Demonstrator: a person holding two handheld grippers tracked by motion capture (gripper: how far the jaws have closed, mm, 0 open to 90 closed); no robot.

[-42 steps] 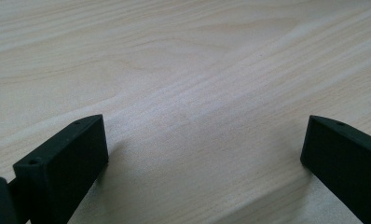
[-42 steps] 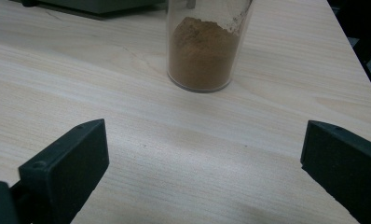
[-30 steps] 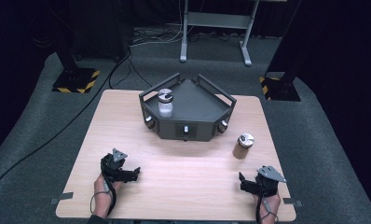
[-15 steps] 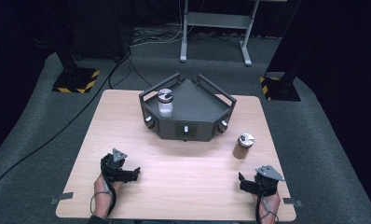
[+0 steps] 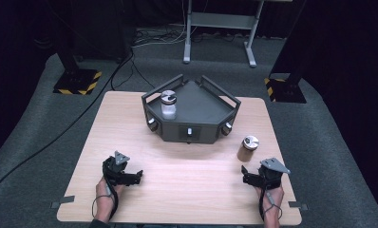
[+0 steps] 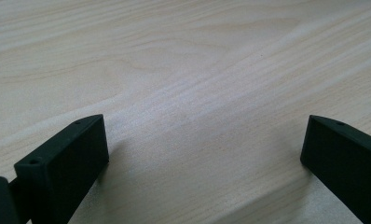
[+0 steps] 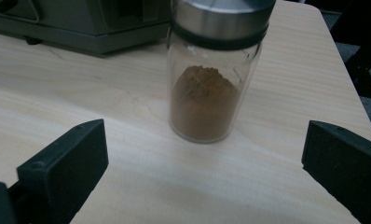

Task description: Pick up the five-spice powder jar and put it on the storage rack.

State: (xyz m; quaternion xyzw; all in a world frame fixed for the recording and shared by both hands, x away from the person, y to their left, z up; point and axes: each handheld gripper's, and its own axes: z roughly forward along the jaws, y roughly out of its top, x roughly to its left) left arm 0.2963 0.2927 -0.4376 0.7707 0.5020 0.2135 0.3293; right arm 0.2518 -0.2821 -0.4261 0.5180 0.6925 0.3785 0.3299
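A glass jar of brown powder with a metal lid stands upright on the wooden table at the right. Just in front of it my right gripper is open; the jar of brown powder stands a little beyond the wide-apart jaws, not touching them. My left gripper rests low over the table's left front, open, with only bare wood between its fingers. A second jar with white contents stands on a dark angular rack at the back centre.
The dark rack has raised rails and round knobs on its front faces. The table's right edge lies close beside the brown jar. Beyond the table are grey carpet, stand bases with yellow-black stripes and cables.
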